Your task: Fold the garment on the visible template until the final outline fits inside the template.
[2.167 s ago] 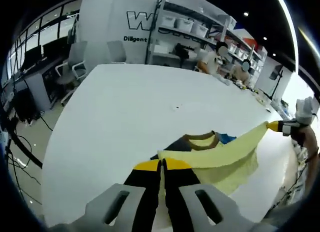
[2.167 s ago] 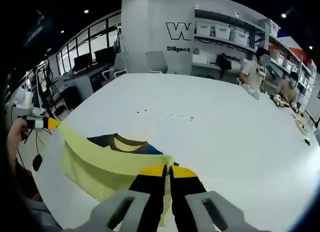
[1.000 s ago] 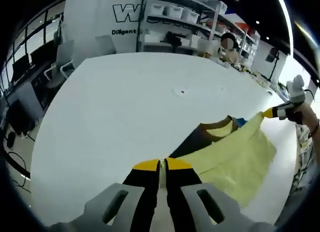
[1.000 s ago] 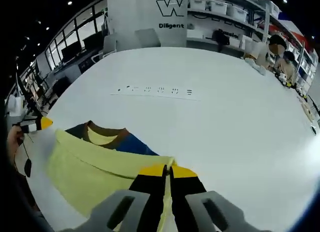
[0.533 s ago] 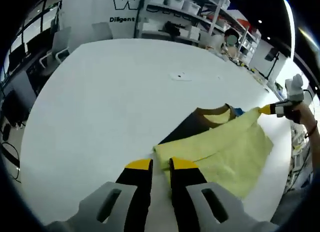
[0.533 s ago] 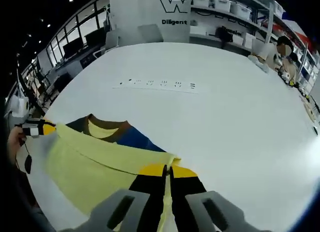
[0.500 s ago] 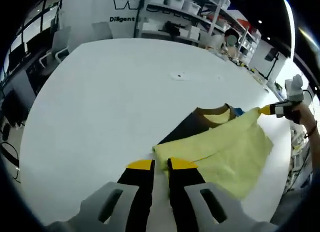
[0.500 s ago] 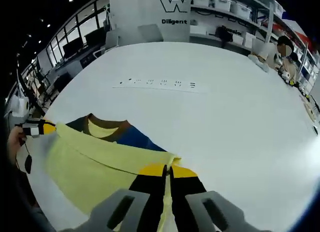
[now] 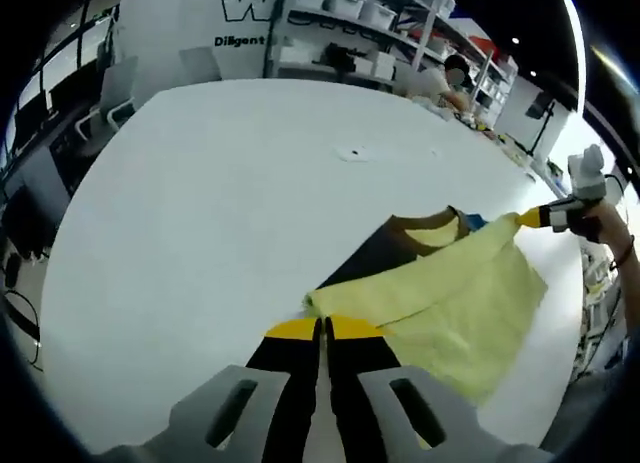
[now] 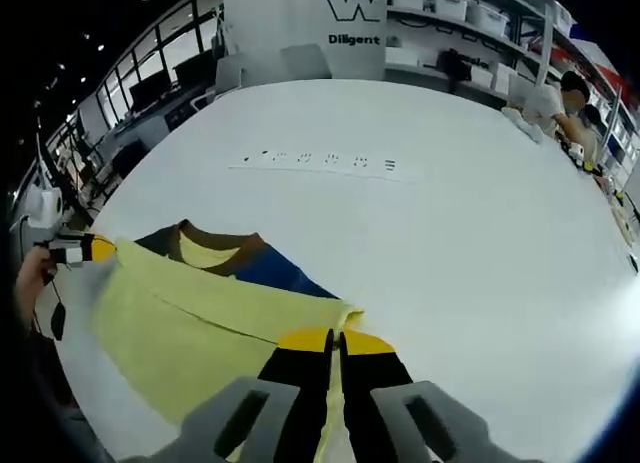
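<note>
Left gripper view has my left hand-held gripper [image 9: 322,328] pinched together on one corner of the yellow garment [image 9: 450,301]. The right hand-held gripper [image 10: 334,338] is clamped on the opposite corner. The shirt lies folded over on the white surface [image 10: 420,223], near its edge closest to me.

Lay on the white table [image 9: 200,183], partly folded: a garment [image 9: 455,293] of pale yellow cloth, its yellow lower part turned up over a dark navy and blue upper part with a brown collar band [image 10: 215,238] showing past the fold. Stretched along a straight folded edge, one corner pinched at each end, one reaching a row of small dark template marks' side of the table [image 10: 320,163] yet well short of them. Wrinkled lightly across the yellow panel [image 10: 170,328].
</note>
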### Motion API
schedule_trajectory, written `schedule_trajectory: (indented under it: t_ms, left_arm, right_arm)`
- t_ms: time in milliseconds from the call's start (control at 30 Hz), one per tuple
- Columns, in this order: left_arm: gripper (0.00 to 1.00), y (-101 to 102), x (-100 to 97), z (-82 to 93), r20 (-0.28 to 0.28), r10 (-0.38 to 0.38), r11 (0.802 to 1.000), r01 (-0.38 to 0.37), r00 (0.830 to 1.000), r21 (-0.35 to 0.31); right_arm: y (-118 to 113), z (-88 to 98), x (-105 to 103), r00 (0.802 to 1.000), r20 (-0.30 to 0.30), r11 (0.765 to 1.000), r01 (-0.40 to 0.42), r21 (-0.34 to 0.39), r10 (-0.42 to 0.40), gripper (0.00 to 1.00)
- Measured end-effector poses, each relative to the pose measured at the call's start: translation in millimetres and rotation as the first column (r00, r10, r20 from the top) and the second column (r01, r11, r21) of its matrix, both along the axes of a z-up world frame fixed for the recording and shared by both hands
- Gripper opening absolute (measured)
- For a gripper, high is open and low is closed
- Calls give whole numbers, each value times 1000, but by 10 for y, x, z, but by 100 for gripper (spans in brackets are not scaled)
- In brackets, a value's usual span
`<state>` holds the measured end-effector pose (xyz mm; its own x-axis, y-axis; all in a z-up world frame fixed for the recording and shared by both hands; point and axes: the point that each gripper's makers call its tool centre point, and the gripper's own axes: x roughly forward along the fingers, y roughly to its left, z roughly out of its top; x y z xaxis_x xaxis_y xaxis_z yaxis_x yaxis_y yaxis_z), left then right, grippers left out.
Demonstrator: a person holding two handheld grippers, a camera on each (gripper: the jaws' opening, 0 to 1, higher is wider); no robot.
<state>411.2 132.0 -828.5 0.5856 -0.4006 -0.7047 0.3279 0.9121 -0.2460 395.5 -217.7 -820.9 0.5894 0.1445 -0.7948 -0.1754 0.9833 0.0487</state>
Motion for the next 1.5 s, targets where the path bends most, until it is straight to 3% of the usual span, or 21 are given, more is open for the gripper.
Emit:
schedule_trajectory:
  t_ms: [100, 300, 433, 533, 600, 733, 900, 1033, 1067, 1167, 1500]
  left_arm:
    - [0, 11, 49, 75, 11, 18, 999, -17, 1000, -46]
    - [0, 61, 106, 206, 42, 37, 999, -36, 998, -20]
    - [0, 37, 159, 309, 56, 67, 996, -64, 996, -65]
    - [0, 51, 198, 293, 55, 81, 995, -78, 995, -59]
    - [0, 90, 235, 272, 42, 136, 989, -133, 990, -71]
    - [0, 91, 284, 282, 14, 202, 971, -198, 979, -135]
    - [0, 111, 392, 265, -40, 299, 926, -300, 953, -230]
    - [0, 137, 450, 119, -37, 285, 939, -287, 958, -188]
    - [0, 145, 441, 45, -58, 288, 939, -294, 956, -179]
    - [0, 158, 460, -17, -40, 273, 951, -276, 961, -143]
    - [0, 158, 530, -153, -30, 270, 955, -271, 962, -116]
  right_arm:
    - [-14, 66, 28, 1000, 22, 1000, -1, 7, 1, 0]
    - [-14, 145, 79, 998, 55, 1000, 2, 29, -4, 0]
    - [-33, 211, 165, 995, 95, 999, 26, 39, -29, 0]
    - [-31, 247, 223, 992, 119, 998, 31, 46, -36, 0]
    - [-20, 287, 314, 988, 152, 998, 29, 64, -39, 0]
    - [-47, 240, 365, 986, 141, 993, 71, 92, -84, 0]
    - [-47, 124, 440, 986, 134, 992, 86, 95, -98, 0]
    - [-50, -33, 513, 986, 103, 984, 116, 136, -130, 0]
    - [-47, -63, 514, 987, 94, 983, 116, 140, -130, 0]
    - [-54, -132, 527, 988, 91, 984, 111, 140, -124, 0]
    - [-10, -353, 604, 994, 90, 991, 57, 119, -68, 0]
